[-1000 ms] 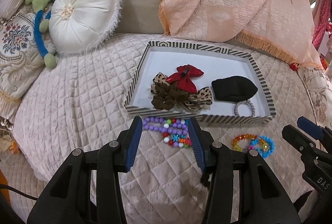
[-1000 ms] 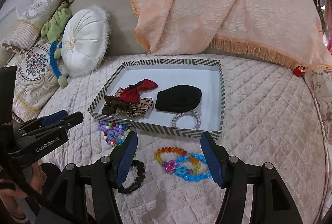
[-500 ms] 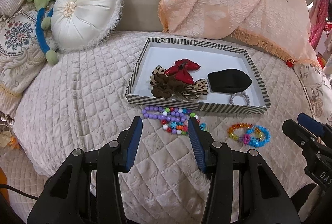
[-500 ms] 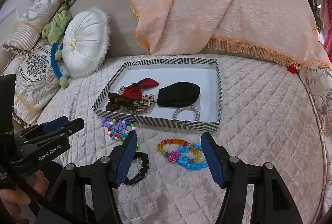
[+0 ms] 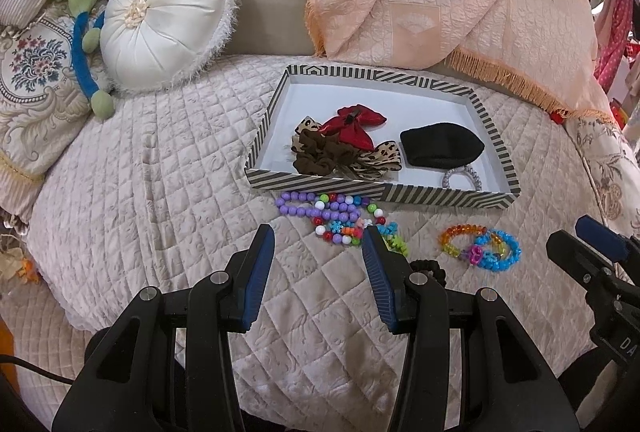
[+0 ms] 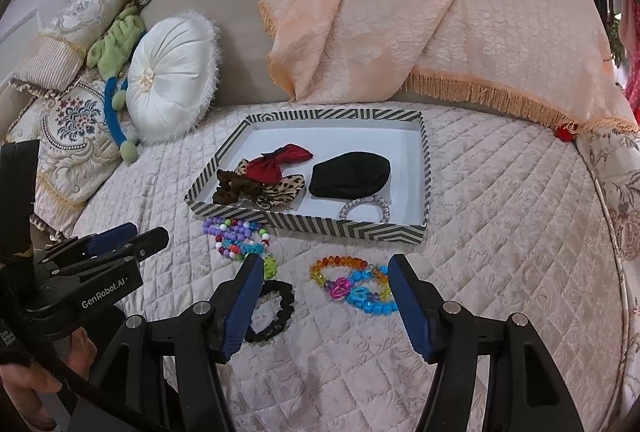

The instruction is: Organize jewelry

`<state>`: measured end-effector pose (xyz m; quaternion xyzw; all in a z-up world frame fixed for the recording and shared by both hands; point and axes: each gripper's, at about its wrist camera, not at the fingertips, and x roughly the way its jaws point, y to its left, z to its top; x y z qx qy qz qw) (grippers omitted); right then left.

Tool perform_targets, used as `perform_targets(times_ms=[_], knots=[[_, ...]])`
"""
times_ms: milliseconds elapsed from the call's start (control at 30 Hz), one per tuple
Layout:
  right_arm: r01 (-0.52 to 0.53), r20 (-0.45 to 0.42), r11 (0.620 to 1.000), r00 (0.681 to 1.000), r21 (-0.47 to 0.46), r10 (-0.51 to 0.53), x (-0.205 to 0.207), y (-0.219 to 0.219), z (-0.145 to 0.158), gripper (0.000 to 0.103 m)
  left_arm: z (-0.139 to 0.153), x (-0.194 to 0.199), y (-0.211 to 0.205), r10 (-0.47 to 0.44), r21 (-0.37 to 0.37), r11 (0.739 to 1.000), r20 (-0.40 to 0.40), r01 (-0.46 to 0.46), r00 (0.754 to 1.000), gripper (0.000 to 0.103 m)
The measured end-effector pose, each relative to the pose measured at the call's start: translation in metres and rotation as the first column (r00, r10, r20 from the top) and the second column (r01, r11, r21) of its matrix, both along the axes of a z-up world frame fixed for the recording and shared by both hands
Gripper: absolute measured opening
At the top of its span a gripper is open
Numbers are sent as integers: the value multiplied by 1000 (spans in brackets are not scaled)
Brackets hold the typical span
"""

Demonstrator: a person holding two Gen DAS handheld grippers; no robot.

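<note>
Right gripper point(image 6: 322, 268), jaws apart, above translucent rainbow and blue bead bracelets point(image 6: 354, 284) on quilted cream bed point(image 6: 500, 232), near striped tray point(image 6: 304, 226) front edge. Left gripper point(image 5: 318, 238), jaws apart, just short of purple and multicoloured bead strands point(image 5: 332, 214).

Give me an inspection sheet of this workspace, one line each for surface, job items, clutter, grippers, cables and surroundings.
Surface: quilted bedspread, beige, wrinkled.
Job's things: striped tray holds a red bow, a leopard bow, a brown scrunchie, a black pouch and a silver bracelet. On the bedspread before it: purple bead necklace, rainbow bracelets, black scrunchie.
Clutter: nothing seen.
Grippers: left gripper open, empty; right gripper open, empty, the rainbow bracelets between its fingers.
Cables: one black cable at the left view's edge.
Surroundings: white round cushion, peach fringed throw, green plush toy.
</note>
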<state>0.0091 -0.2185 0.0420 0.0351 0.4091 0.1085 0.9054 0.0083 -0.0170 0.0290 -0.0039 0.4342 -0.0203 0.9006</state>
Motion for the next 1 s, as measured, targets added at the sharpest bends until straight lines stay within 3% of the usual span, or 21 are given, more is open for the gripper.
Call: perform_targets(times_ms=[500,800,1000], knots=[[-7,-19,1000,1000,0,6,0,-1,-7,62,-6,2,0,-9,-5,1000,-24,9,1000,45],[25,-58,1000,998,2,-24,2,-23,-22,62,-17,23,42,29,-178,982,-149,-56,988,45],[29,-113,999,993,34,-25,6,-34,-43,62,-29,37,58,54,-221,970,-208,-101,977,46]])
